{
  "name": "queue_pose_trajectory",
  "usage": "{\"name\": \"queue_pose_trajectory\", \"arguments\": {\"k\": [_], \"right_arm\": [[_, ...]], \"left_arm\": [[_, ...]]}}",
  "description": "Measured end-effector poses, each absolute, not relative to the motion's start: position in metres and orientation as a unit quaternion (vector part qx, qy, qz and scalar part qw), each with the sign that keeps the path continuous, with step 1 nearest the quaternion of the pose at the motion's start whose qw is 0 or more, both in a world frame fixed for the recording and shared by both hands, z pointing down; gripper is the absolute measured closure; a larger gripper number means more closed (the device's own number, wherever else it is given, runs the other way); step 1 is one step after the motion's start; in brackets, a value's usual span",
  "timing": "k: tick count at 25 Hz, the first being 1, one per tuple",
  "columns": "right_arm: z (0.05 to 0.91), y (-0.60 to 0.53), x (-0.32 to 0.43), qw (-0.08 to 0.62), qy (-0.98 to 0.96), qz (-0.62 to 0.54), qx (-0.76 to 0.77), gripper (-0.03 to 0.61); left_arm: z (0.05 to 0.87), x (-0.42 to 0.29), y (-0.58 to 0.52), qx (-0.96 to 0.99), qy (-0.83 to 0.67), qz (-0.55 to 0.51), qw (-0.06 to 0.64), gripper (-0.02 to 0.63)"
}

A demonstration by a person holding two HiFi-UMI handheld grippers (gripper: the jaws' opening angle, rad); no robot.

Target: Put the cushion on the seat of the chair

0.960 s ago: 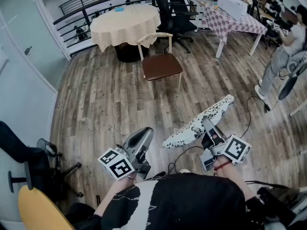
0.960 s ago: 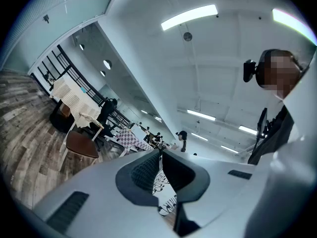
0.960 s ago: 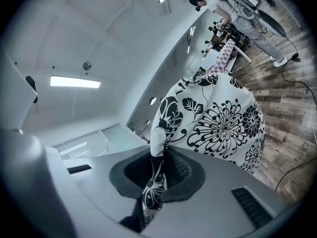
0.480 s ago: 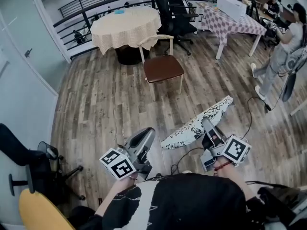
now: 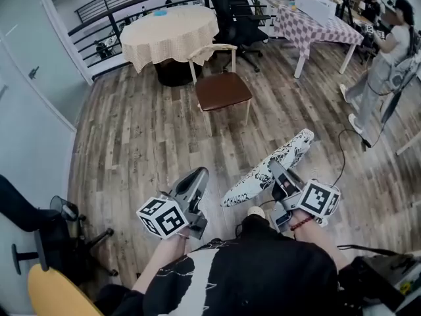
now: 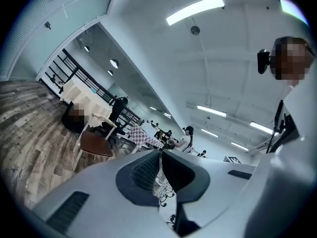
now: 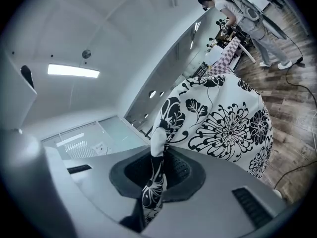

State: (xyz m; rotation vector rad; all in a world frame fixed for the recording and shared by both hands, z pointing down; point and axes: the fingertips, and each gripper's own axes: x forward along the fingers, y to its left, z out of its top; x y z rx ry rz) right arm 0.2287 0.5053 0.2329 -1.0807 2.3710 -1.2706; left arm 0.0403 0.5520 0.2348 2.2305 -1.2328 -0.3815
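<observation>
The right gripper (image 5: 275, 168) and the floral cushion (image 5: 293, 149) pinched in its jaws have drifted slightly left since a second ago. The cushion hangs above the wood floor (image 5: 131, 143), well short of the brown-seated chair (image 5: 223, 91) far ahead. The left gripper (image 5: 197, 176), jaws pressed together, hovers just left of it.

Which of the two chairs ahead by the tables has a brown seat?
The wooden chair beside the round table; the office chair behind it is all black.
</observation>
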Motion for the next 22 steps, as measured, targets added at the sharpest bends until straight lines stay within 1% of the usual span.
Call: {"name": "queue_pose_trajectory", "arguments": {"k": [8,10,14,17,22], "right_arm": [[0.238,0.435,0.212,0.102,0.817,-0.438,-0.360,0.541],[0.236,0.409,0.209,0.105,0.821,-0.442,-0.345,0.541],[0.243,0.356,0.200,0.085,0.826,-0.449,-0.331,0.543],[0.245,0.316,0.191,0.083,0.831,-0.453,-0.313,0.541],[0.249,0.247,0.190,0.066,0.837,-0.455,-0.295,0.541]], "left_arm": [[0.239,0.035,0.494,0.832,-0.456,-0.146,0.280,0.584],[0.239,0.037,0.470,0.830,-0.458,-0.146,0.282,0.584],[0.242,0.037,0.419,0.821,-0.474,-0.145,0.283,0.584],[0.246,0.037,0.379,0.816,-0.481,-0.147,0.286,0.583],[0.250,0.051,0.312,0.813,-0.481,-0.151,0.292,0.584]]}}
